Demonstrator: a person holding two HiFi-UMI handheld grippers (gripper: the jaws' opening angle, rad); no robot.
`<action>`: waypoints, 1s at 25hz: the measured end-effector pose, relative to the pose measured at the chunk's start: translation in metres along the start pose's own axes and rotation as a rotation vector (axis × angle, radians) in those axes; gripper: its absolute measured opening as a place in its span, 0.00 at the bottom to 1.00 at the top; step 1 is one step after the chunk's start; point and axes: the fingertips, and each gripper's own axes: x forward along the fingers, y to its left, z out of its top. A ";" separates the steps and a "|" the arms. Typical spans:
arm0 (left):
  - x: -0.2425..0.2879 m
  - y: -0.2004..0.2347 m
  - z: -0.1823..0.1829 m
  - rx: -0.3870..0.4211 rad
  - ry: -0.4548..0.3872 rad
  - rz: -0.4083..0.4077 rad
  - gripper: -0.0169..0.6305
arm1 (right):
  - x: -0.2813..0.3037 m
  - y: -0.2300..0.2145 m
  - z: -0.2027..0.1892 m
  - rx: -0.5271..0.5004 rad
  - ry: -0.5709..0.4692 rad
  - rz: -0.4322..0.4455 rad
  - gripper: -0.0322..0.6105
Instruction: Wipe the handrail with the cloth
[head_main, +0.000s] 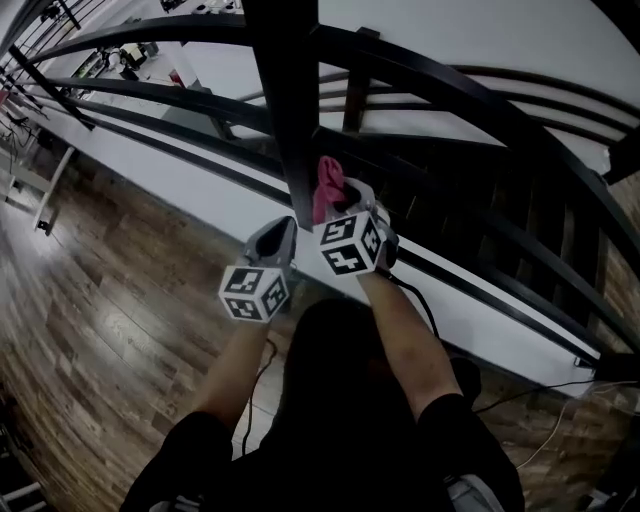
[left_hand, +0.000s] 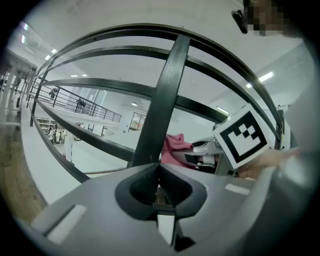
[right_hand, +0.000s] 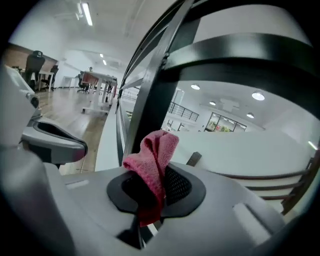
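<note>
- Forearms (head_main: 410, 340): both are reaching forward from the body, side by side, with the right one reaching farther.
- Left gripper (head_main: 280, 228) (left_hand: 158, 167): its jaws are meeting at the tips and gripping nothing; it is pointing at the foot of the post (head_main: 290, 100) (left_hand: 165, 100), just left of it.
- Right gripper (head_main: 348, 196) (right_hand: 150, 186): its jaws are pinching the cloth (head_main: 327, 188) (right_hand: 155, 155), whose folded pink end is sticking up past the tips.
- Cloth: it is lying at the post's right edge; whether it is touching cannot be told.
- Handrail (head_main: 480, 105): black curved rails are sweeping behind the post, beyond both grippers.
- Floor (head_main: 110, 300): wood planks are showing below left.
</note>
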 end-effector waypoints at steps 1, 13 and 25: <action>0.001 0.006 -0.002 -0.005 0.003 0.007 0.02 | 0.004 0.001 0.000 -0.012 0.029 0.009 0.13; 0.005 0.026 -0.016 -0.005 0.025 0.046 0.02 | 0.015 0.018 0.008 -0.201 0.163 0.012 0.12; 0.021 -0.005 -0.025 0.038 0.064 -0.006 0.02 | -0.008 -0.005 -0.019 -0.149 0.192 0.015 0.12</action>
